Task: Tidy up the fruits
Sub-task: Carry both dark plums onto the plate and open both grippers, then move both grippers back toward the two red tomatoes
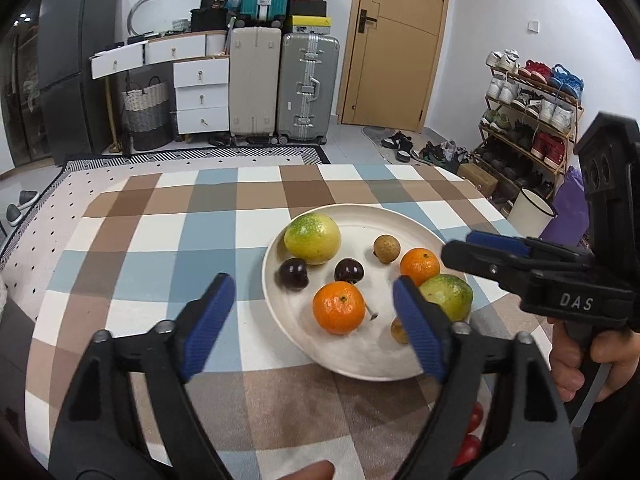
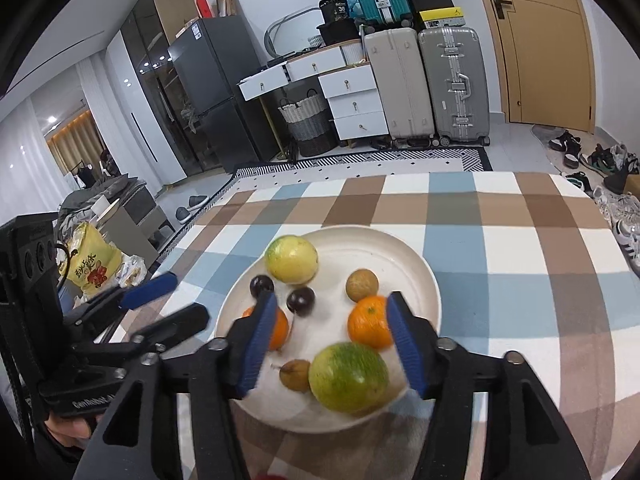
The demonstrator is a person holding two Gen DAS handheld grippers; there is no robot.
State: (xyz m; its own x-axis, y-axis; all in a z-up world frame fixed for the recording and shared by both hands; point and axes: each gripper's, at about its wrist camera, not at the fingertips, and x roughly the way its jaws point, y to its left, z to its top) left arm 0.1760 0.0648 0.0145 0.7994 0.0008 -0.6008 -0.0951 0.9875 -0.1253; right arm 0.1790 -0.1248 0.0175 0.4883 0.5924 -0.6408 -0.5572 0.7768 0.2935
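On the checked brown, blue and white tablecloth (image 1: 168,240) sits a round cream-white plate (image 1: 360,216) holding all the fruit. Going left to right in the left wrist view: a dark purple round fruit (image 1: 293,274) lies at the plate's left edge, with a large yellow-green round fruit (image 1: 313,239) just behind it; a second dark purple fruit (image 1: 349,271) sits near the middle, and a bright orange tangerine (image 1: 339,307) lies in front of it. Further right come a small brown round longan (image 1: 386,249), a second tangerine (image 1: 420,267), and a second, greener, large round fruit (image 1: 450,296), with another small brown longan (image 1: 399,330) at the near rim, partly hidden.

The left gripper (image 1: 312,320) has its blue-padded fingers spread wide and holds nothing. The near tangerine lies between the two fingers, closer to the right one; the left finger hangs over bare cloth outside the plate.

The right gripper (image 2: 331,340) is likewise spread wide and empty, poised over the plate's near half. Its left finger covers part of one tangerine; its right finger stands just beside the other tangerine (image 2: 369,322). The greener large fruit (image 2: 349,378) and a small longan (image 2: 295,375) lie between and below the fingers. Whether any pad touches fruit cannot be told.
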